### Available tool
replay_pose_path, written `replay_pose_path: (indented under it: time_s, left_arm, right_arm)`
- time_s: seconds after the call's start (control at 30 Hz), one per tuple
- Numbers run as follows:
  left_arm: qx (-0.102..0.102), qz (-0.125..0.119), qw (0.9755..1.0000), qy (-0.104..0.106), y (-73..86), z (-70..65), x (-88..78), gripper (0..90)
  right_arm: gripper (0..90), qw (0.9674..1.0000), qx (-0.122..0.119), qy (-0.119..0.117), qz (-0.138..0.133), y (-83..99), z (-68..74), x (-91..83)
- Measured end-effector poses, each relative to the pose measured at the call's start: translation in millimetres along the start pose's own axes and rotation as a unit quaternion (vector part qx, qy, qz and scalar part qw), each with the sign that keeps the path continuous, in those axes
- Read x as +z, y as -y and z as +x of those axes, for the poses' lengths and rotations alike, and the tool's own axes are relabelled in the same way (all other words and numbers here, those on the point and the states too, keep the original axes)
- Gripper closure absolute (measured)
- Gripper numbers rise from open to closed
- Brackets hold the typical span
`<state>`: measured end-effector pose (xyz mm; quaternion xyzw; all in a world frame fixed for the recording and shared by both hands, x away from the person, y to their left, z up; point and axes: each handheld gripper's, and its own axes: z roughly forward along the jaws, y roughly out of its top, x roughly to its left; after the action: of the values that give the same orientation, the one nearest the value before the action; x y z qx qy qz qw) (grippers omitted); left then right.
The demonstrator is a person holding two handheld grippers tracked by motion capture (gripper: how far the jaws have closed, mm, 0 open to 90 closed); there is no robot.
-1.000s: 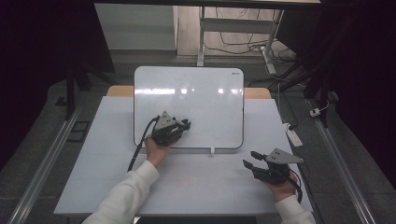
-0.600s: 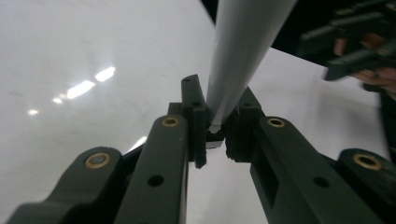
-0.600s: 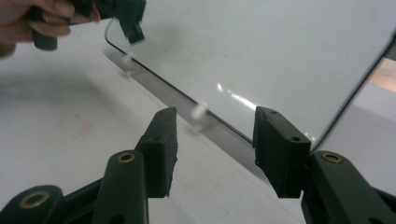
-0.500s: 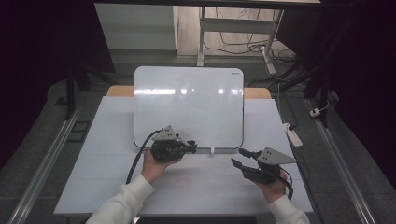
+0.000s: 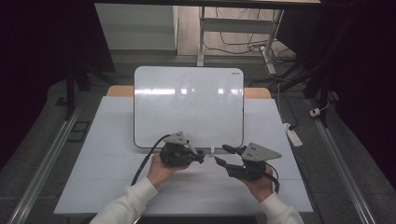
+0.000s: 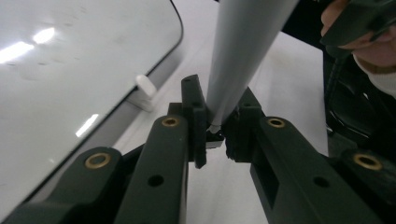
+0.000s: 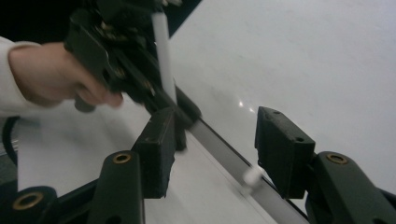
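My left tongs (image 5: 200,157) are clamped on a white marker (image 6: 243,56), which stands tilted near the whiteboard's (image 5: 188,105) near edge. My right tongs (image 5: 223,155) sit just beside them, jaws apart, holding nothing. Both hover over the worktop (image 5: 112,158), close to the small white cap (image 7: 252,177) on the board's tray.

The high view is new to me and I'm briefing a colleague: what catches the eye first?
A blank whiteboard lies flat mid-table, glare streaking its surface. At its near edge the left gripper is shut on a white marker, held upright. The right gripper hovers open beside it, jaws pointing toward the left one.
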<state>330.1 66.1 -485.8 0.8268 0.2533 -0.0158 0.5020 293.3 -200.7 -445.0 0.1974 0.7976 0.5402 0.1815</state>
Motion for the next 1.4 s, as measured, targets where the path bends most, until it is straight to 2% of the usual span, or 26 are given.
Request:
replay_pose_path:
  time_s: [0.13,0.33,0.4,0.47,0.5,0.63,0.73,0.93,1.07,1.1,1.13,1.2,1.3,1.4]
  left_arm:
    - [0.001,0.012,0.9999,0.009,-0.6,-2.8,6.3,79.5]
    - [0.003,0.022,0.9996,0.015,-0.3,-6.7,13.3,79.6]
    - [0.003,0.023,0.9996,0.017,-0.4,-8.1,14.0,79.6]
    - [0.005,0.023,0.9996,0.016,-0.6,-9.3,14.5,79.6]
    - [0.006,0.023,0.9996,0.016,-0.6,-9.9,15.0,79.6]
    - [0.006,0.022,0.9997,0.008,-0.9,-10.5,16.2,79.5]
    - [0.005,0.019,0.9998,0.002,-0.5,-11.4,17.2,79.5]
    - [0.015,0.004,0.9998,-0.013,-0.9,-14.4,16.0,76.7]
    - [0.019,-0.008,0.9996,-0.021,-0.9,-14.6,14.5,64.9]
    - [0.020,-0.009,0.9994,-0.027,-1.0,-14.9,14.0,60.4]
    - [0.022,-0.011,0.9992,-0.032,-1.1,-15.3,13.3,60.4]
    - [0.026,-0.016,0.9982,-0.050,-1.5,-17.6,9.7,49.0]
    - [0.039,-0.024,0.9955,-0.083,0.5,-23.2,-0.6,36.3]
    - [0.050,-0.021,0.9921,-0.113,7.1,-27.5,-14.2,29.7]
  right_arm:
    - [46.7,0.9997,-0.010,-0.017,0.012,-13.9,12.6,21.9]
    - [51.0,0.9995,-0.021,-0.016,0.019,-25.0,23.4,39.1]
    - [56.5,0.9992,-0.026,-0.007,0.030,-27.7,27.5,45.3]
    - [66.6,0.9988,-0.030,0.000,0.039,-28.0,31.8,51.0]
    - [66.6,0.9988,-0.030,0.000,0.039,-28.0,31.8,51.0]
    - [79.5,0.9975,-0.034,0.018,0.059,-25.0,35.7,56.1]
    - [80.1,0.9971,-0.036,0.027,0.062,-25.6,36.8,55.5]
    - [80.4,0.9975,-0.038,0.038,0.047,-26.4,37.2,51.9]
    - [80.4,0.9977,-0.040,0.045,0.032,-27.5,35.8,48.2]
    - [80.4,0.9978,-0.039,0.046,0.029,-27.9,35.0,47.0]
    - [80.4,0.9978,-0.039,0.046,0.029,-27.9,35.0,47.0]
    - [80.4,0.9979,-0.036,0.050,0.020,-29.2,32.3,43.5]
    - [80.4,0.9981,-0.029,0.053,0.010,-31.8,27.4,37.7]
    - [80.4,0.9980,-0.024,0.059,0.000,-34.7,22.0,30.7]
